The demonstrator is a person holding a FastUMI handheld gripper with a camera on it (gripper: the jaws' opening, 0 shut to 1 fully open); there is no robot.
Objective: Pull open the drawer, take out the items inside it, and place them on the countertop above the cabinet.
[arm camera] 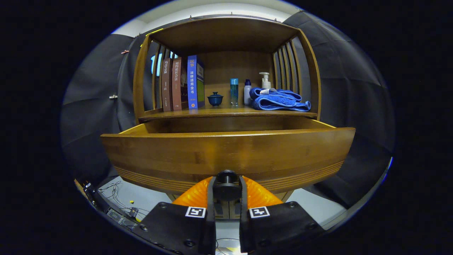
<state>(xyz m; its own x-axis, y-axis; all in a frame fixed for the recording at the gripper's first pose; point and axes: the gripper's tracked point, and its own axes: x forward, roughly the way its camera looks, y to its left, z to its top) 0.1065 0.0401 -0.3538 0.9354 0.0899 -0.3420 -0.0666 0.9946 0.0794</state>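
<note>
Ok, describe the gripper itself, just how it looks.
The gripper has two black housing blocks, dotted with round screws. Each block carries a square black-and-white marker at its inner front corner. Two fingers with ribbed, glossy outer faces run forward from the blocks. They are closed on the dark round knob of the drawer.

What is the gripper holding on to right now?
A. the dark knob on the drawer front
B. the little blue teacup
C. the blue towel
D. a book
A. The hand-held gripper has both fingers pressed on the dark knob of the drawer, which is pulled out; the blue towel, books and teacup sit beyond on the countertop.
</note>
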